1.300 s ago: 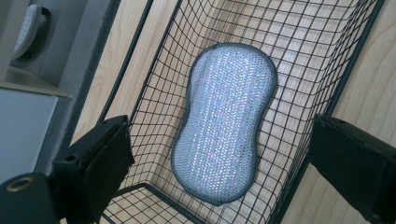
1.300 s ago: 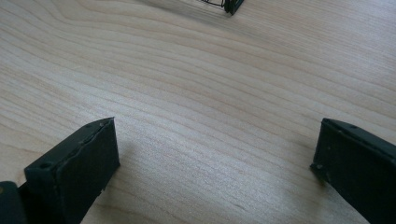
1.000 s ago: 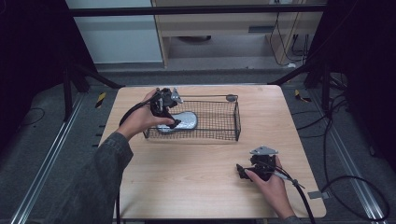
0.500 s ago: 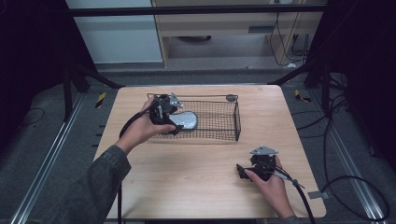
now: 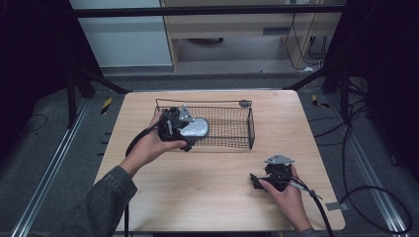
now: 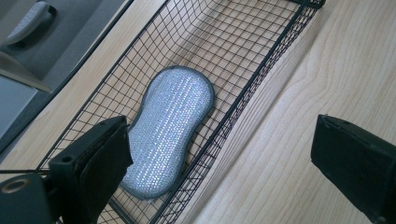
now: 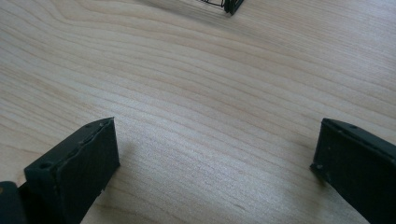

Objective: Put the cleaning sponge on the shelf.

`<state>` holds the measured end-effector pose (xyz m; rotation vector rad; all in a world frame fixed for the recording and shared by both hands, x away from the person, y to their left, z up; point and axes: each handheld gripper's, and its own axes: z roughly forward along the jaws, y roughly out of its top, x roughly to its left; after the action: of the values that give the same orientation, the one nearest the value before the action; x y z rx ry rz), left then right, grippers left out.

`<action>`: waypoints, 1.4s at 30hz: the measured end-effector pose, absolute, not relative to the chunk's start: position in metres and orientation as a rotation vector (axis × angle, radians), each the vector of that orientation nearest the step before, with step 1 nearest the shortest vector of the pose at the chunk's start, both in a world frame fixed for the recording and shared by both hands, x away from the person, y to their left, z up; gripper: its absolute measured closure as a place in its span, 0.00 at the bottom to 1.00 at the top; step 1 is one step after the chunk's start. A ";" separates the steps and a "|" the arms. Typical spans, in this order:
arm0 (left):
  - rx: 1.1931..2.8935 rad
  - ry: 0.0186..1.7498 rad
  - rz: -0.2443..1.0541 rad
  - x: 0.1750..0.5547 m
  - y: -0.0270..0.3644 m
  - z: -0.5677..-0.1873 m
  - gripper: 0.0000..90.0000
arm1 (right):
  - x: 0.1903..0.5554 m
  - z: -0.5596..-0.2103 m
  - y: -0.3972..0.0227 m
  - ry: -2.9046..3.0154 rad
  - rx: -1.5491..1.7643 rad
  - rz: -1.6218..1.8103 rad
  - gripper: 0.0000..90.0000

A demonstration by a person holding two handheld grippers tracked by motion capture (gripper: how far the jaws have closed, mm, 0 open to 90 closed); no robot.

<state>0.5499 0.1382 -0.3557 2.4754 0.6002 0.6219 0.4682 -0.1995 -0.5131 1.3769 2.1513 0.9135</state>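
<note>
sponge (image 6: pixel 170 128): silver, glittery, peanut-shaped, flat in wire basket (image 6: pixel 261 79) | left claw (image 6: pixel 219 172): spread | right claw (image 7: pixel 210 172): spread

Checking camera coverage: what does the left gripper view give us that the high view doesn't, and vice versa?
Left gripper view: the sponge's glittery woven texture, and the left claw wide open, one jaw over the basket, the other over the table. High view: the person's hands, the right claw low over the table, the floor around it. Both: sponge lying flat in the wire basket.
</note>
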 end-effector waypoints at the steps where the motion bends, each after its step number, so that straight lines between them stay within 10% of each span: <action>1: 2.468 0.611 0.620 0.549 0.139 -0.356 0.05 | 0.468 -0.513 -0.199 2.151 1.377 0.914 0.00; 42: 2.289 0.841 0.685 0.487 0.195 -0.405 0.05 | 0.468 -0.513 -0.200 2.150 1.375 0.913 0.00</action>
<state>0.4867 0.1954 -0.4047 2.2886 0.8406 0.6851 0.4680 -0.1996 -0.5132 1.3748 2.1504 0.9135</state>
